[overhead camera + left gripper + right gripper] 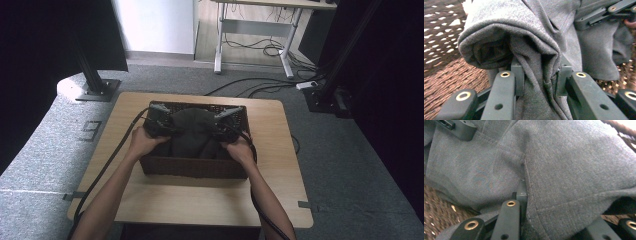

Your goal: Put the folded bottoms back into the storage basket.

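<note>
A dark grey garment (192, 132) lies bunched in a brown wicker basket (192, 167) on the wooden table. My left gripper (159, 120) holds its left side; in the left gripper view the jaws pinch a thick fold of the grey cloth (541, 72) between them, so it is shut on the garment (524, 30). My right gripper (227, 120) holds the right side; in the right gripper view the grey cloth (574, 170) drapes over the jaws and a seam runs down between them, gripped. The other gripper's black linkage (599, 15) shows at the top right of the left gripper view.
The basket's woven wall (441, 27) and floor (449, 82) surround the cloth. The wooden table (200, 200) has bare room in front of the basket. Black cables (107, 165) trail from both grippers toward the near edge. Beyond stand black frame posts (92, 75) and a desk leg (218, 45).
</note>
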{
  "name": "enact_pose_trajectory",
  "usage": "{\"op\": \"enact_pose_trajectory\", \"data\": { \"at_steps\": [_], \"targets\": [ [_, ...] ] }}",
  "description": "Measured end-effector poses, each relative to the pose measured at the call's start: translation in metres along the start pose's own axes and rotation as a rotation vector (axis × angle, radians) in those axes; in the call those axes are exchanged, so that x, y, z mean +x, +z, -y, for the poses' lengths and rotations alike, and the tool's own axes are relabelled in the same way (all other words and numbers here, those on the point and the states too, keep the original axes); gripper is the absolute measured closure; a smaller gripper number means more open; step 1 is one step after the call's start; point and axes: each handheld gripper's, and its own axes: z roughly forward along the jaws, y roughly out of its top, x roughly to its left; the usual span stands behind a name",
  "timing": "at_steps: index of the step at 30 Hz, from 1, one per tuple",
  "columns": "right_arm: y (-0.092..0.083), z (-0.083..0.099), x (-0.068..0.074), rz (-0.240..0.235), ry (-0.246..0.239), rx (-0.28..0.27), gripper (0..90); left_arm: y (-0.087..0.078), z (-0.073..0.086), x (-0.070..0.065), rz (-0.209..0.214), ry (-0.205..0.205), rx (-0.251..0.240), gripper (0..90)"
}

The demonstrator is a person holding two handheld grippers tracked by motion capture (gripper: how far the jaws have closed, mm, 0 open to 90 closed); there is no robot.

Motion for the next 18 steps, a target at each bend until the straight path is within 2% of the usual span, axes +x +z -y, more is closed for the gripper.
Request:
{"op": "enact_pose_trajectory", "data": {
  "at_steps": [2,4,7,9,10,12,14,18],
  "targets": [
    [0.000,0.003,-0.005,0.004,0.012,0.018,69.2,0.007,-0.003,-0.001,-0.018,0.009,0.026,68.0],
    [0.003,0.004,-0.007,0.016,0.016,0.037,65.5,0.011,-0.004,-0.002,-0.055,0.017,0.047,67.2],
    [0.010,0.003,-0.010,0.041,0.027,0.092,47.4,0.010,-0.004,-0.003,-0.151,0.034,0.073,61.2],
    [0.011,0.002,-0.012,0.089,0.030,0.102,35.5,0.005,-0.004,-0.002,-0.229,0.071,0.097,55.4],
    [0.009,0.001,-0.013,0.123,0.011,0.099,31.8,0.002,-0.004,-0.002,-0.277,0.092,0.113,53.0],
    [0.002,0.000,-0.016,0.193,-0.009,0.089,25.1,-0.005,-0.003,0.001,-0.335,0.108,0.118,48.7],
    [-0.009,-0.001,-0.022,0.232,0.001,0.064,24.2,-0.013,-0.003,0.005,-0.363,0.091,0.095,42.4],
    [-0.025,-0.001,-0.032,0.247,0.030,0.032,24.2,-0.025,-0.002,0.009,-0.373,0.071,0.061,33.4]
  ]
}}
